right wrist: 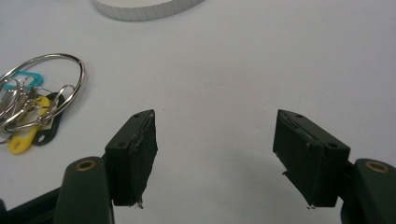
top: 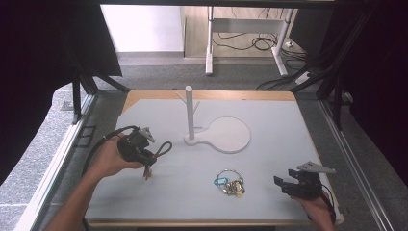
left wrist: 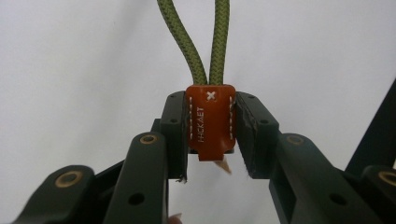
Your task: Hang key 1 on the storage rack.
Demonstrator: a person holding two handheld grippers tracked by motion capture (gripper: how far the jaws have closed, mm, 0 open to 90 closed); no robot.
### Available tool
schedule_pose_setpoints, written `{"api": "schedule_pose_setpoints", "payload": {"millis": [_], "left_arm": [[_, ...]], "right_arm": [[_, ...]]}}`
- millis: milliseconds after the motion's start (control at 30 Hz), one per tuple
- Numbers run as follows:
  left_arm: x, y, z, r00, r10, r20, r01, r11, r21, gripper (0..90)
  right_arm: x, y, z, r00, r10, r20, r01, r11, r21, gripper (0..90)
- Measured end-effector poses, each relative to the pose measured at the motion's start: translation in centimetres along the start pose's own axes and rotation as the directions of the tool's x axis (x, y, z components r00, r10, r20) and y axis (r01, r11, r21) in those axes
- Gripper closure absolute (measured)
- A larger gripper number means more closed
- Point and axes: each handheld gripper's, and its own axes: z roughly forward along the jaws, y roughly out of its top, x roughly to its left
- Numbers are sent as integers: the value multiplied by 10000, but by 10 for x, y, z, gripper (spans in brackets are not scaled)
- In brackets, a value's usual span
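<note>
Near the surface's left edge, the left gripper clamps an orange leather tab with a green cord loop. The right gripper gapes wide at the near right corner, with bare surface between it and the key bunch.

The tab is orange with white stitching; its cord is braided olive green. Key tags are teal, yellow and black. The stand is white.

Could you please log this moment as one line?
left tongs: shut on orange tab | right tongs: open | key bunch: on table
</note>
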Motion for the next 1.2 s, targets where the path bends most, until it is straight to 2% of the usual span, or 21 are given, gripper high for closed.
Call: {"api": "schedule_pose_setpoints", "payload": {"millis": [133,267,300,633,833,1200], "left_arm": [[1,2,-5,10000,-1,-21,1,9999,-105,665],[4,2,-8,9998,-197,19,197,9993,-304,664],[4,2,-8,9991,-418,29,419,9980,-479,664],[15,3,-20,9963,-838,211,856,9900,-1120,664],[19,6,-25,9952,-971,154,983,9876,-1222,664],[24,16,-36,9951,-963,230,986,9842,-1473,664]], "right_arm": [[0,0,-1,10000,-4,-3,4,10000,-20,311],[0,0,-1,10000,-3,-20,2,10000,-16,311],[1,0,-1,10000,10,-20,-10,10000,-11,311],[-1,-1,0,10000,33,-2,-33,10000,15,311],[-1,-1,0,10000,8,-3,-8,10000,48,311],[-1,-1,1,10000,0,6,0,9999,113,311]]}}
